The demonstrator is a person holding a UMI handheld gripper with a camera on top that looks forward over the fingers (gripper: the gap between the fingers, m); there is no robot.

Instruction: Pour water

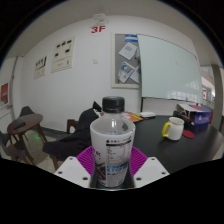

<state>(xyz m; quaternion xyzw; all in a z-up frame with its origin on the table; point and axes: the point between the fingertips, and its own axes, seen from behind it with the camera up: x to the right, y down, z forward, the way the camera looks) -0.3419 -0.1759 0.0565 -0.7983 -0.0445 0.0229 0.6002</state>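
step: carry | fingers clamp the capped bottle; yellow mug beyond it on surface | next: uncap, tilt over mug

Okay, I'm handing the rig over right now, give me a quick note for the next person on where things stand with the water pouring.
Gripper: shut on the water bottle, both pink pads pressing its sides.
Water bottle: upright between the fingers, black cap still on, lifted in front of the dark table.
Yellow mug: stands on the table beyond the fingers, probably the pour target.
Done: bottle grasped.
Left: cap off, carry to the mug, tilt and pour.
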